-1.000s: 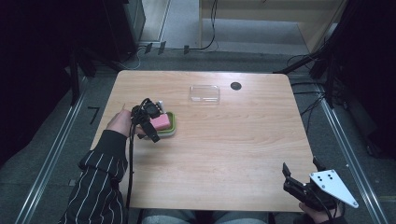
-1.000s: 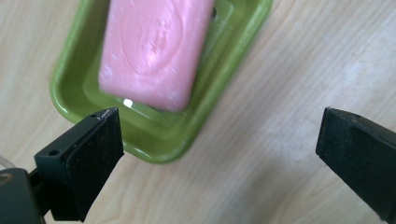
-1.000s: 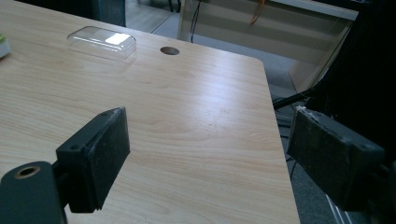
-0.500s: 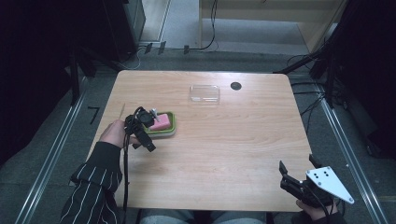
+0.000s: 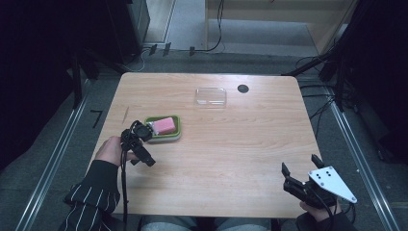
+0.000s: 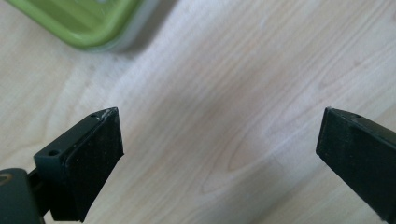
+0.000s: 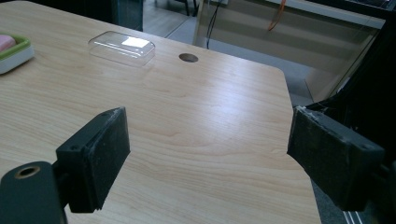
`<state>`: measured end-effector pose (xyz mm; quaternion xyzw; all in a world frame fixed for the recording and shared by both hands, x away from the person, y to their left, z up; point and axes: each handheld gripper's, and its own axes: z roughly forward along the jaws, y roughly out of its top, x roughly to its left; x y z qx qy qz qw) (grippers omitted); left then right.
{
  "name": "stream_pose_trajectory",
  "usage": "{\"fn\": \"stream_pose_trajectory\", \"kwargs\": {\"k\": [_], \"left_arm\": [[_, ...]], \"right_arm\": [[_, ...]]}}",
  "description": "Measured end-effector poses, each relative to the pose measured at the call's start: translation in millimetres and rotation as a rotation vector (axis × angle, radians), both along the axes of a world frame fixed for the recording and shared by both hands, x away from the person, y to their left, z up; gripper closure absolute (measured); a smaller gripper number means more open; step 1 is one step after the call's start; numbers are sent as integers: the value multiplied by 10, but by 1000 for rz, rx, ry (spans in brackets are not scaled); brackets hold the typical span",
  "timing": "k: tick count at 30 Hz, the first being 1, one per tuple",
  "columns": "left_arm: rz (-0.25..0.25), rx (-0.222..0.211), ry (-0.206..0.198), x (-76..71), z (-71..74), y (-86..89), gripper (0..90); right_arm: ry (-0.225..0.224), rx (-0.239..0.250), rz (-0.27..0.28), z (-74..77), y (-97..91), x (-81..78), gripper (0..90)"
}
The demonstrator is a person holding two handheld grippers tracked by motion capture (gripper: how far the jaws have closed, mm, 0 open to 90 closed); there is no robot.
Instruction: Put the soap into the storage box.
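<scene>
My right gripper [image 5: 299, 172] sits at the lower right of the high view, by the near table edge, with the grey three-cornered plate on top; its jaws are spread wide with nothing between them, and in the right gripper view they frame bare wood. My left gripper [image 5: 143, 150] is at the left of the high view, held in my left hand [image 5: 111, 150] with a striped sleeve [image 5: 92, 197] behind it. Its jaws are also spread wide over bare wood, and in the left gripper view the corner of the green tray [image 6: 88, 21] shows at the upper left, just beyond the jaws.

The green tray [image 5: 163, 129] is a shallow rectangular dish with a lime rim and a paler base, lying left of centre in the high view. A pink block [image 5: 164, 125], perhaps a sponge or a soap, lies in it, slightly tilted. Farther off, at the upper middle, a clear plastic lid [image 5: 210, 96] lies flat, well apart from the tray, and a dark round hole [image 5: 243, 88] sits just beside it to the right.

The table [image 5: 231, 144] is light wood with rounded corners. Around it are a grey floor, metal rails and trailing cables [image 5: 317, 62], with dark equipment at the sides.

Compared with a second ago, my left gripper has drawn back from the tray toward the near left, and my right gripper has shifted only slightly.
</scene>
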<state>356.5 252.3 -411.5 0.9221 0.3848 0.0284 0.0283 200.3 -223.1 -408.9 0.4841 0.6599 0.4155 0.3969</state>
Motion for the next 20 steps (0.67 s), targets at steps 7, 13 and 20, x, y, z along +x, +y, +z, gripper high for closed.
{"fn": "stream_pose_trajectory", "kwargs": {"k": [7,13,20], "left_arm": [[25,-3,5,-146,-74,57,12],[58,-24,-3,-262,-133,117,12],[111,-45,26,-348,-226,238,13]], "right_arm": [[2,5,16,3,39,37,137],[2,4,36,4,77,78,137],[2,8,51,1,103,116,137]]}}
